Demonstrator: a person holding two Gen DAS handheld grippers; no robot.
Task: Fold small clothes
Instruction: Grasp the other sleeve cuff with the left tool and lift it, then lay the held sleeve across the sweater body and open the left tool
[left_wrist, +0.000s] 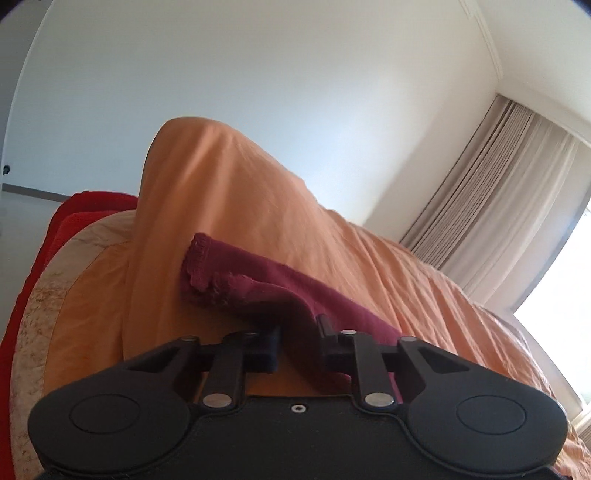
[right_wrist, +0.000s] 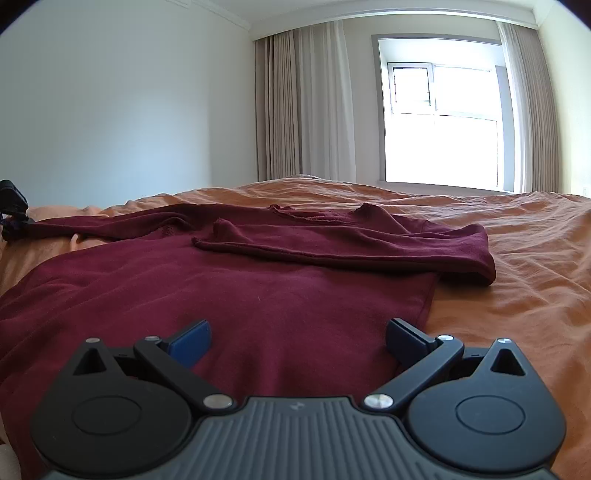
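Your left gripper (left_wrist: 297, 341) pinches the sleeve (left_wrist: 258, 284) of the maroon top (right_wrist: 240, 295), likely so you can fold it inward. The top lies flat on the orange bedspread (right_wrist: 517, 295). Your right gripper (right_wrist: 299, 341) hovers wide apart over the hem, holding nothing.

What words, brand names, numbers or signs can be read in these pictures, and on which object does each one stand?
No readable text in either view.
Right gripper, ribbed grey body: one small pale embossed mark at the top centre, too small to read.
Dark red long-sleeved garment: no label or print visible.
Orange bed cover: plain.
Left gripper: no marking.
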